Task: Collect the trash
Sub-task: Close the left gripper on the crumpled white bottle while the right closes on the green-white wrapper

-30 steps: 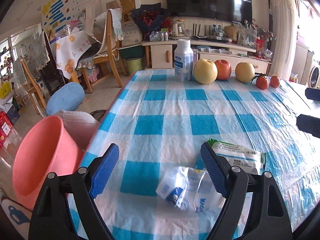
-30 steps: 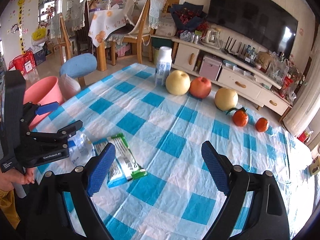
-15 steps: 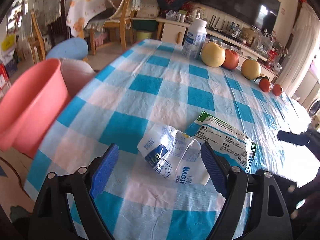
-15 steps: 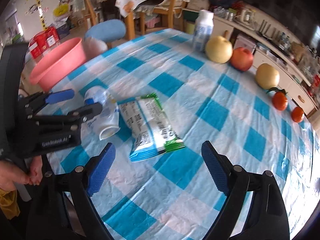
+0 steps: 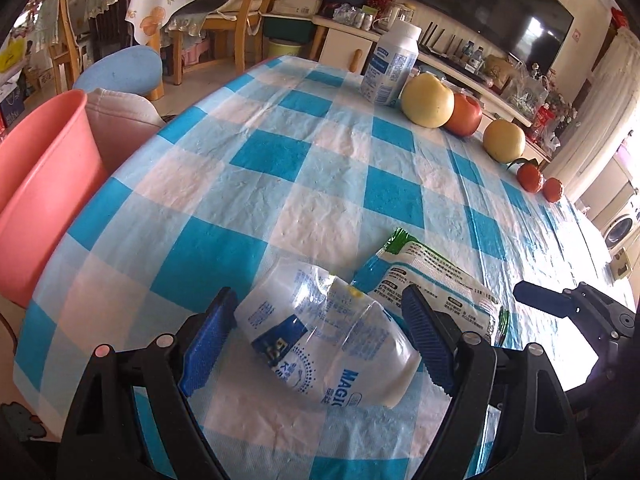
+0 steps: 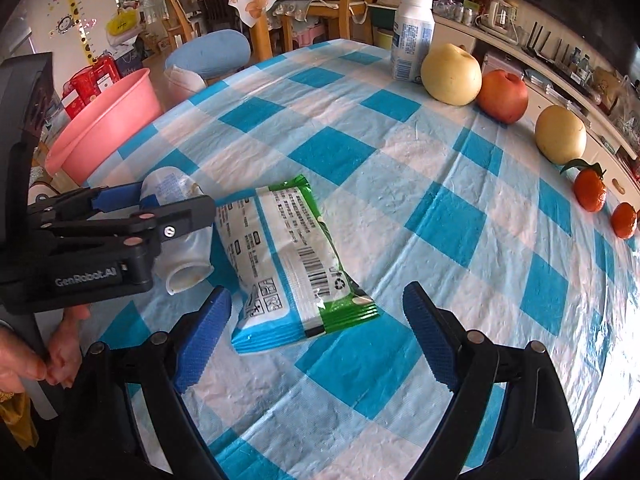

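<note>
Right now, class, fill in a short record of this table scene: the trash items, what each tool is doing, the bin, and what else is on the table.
Trash: crumpled plastic bottle; green-and-white wrapper, lying side by side
Left tool: open, straddling the bottle
Right tool: open, near the wrapper's end
Bin: pink basin beside the table
Other items: white bottle, two pears, red apple, two tangerines

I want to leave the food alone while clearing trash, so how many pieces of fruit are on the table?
5, in a row along the far edge: a yellow pear beside the white bottle, a red apple, a second pear, then two small oranges.
</note>
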Available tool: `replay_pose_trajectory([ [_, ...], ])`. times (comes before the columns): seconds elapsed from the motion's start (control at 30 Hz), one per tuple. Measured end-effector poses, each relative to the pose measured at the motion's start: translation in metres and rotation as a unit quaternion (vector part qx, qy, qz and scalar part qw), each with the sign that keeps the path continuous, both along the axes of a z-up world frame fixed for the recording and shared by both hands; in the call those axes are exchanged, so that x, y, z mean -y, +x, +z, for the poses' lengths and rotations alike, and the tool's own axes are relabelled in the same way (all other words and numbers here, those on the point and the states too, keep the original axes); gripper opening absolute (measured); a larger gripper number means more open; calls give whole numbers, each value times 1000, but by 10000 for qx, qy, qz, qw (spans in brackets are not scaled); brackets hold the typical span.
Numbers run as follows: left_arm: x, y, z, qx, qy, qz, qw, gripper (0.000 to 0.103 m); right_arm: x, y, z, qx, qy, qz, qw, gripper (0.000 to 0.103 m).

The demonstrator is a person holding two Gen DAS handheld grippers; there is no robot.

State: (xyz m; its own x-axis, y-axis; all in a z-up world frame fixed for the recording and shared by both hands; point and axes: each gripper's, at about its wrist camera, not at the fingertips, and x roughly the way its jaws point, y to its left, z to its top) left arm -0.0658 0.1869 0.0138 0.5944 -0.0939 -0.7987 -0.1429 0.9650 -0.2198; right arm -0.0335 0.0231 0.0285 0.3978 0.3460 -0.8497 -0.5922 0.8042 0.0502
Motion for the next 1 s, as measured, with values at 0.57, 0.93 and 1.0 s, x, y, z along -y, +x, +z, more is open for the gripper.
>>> replay_pose_trajectory([
  [0.57,15,17,-4,52,215,-268,9994,71,-8,8,-11,-10,-101,12,9999,81],
  [0.93,21,21,-3,120,334,-426,9985,70,-9,9,-12,16,-128,-17,9999,69],
  [1.0,23,21,-2,124,419,-468,9979,70,-9,9,-12,27,-165,-46,9999,68],
])
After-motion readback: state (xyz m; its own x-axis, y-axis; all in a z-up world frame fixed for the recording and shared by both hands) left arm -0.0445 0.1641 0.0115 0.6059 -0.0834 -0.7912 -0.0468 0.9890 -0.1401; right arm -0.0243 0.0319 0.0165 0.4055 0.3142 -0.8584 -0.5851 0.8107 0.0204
